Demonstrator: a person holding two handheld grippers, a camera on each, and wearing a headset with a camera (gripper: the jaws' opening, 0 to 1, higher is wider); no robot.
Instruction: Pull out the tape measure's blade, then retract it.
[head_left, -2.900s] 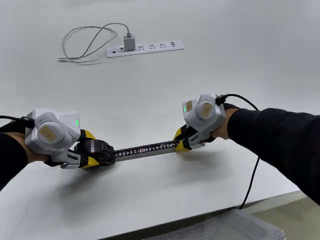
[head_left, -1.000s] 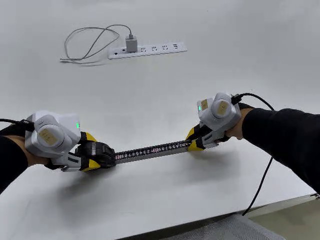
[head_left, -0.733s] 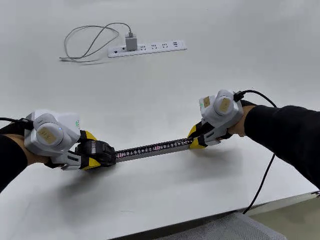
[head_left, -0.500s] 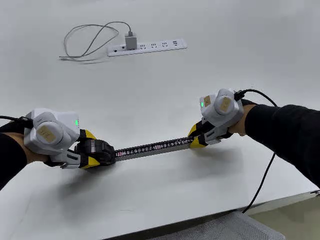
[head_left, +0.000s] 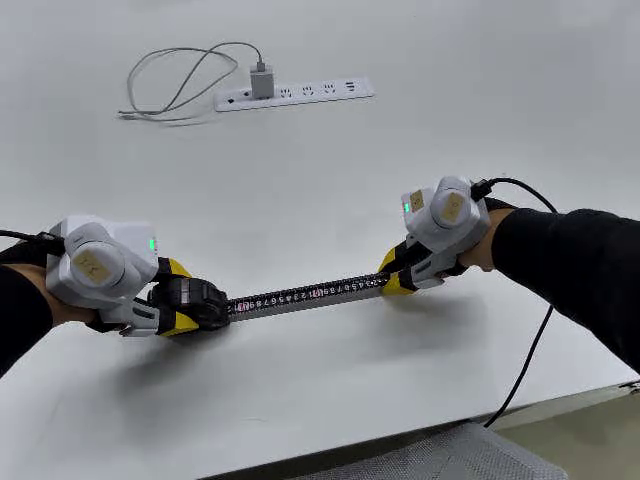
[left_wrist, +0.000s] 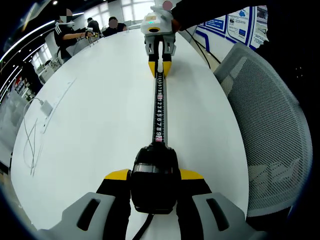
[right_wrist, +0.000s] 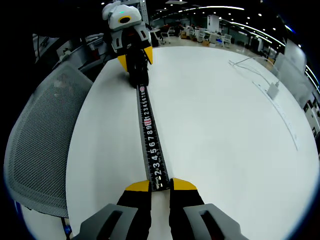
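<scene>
— Where does the head view sit?
— High and fairly near, looking forward and down across the table (head_left: 330, 180).
— And the gripper views?
— Low, facing each other along the tape measure (left_wrist: 159, 120): one sees the right gripper (left_wrist: 160, 69), the other the left gripper (right_wrist: 135, 60). All three share it.

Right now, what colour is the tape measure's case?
Black; the tape measure's case shows best in the left gripper view.

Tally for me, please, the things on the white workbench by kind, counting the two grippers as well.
tape measure: 1
grippers: 2, left gripper and right gripper
power strip: 1
charger with cable: 1
Total: 5
</scene>
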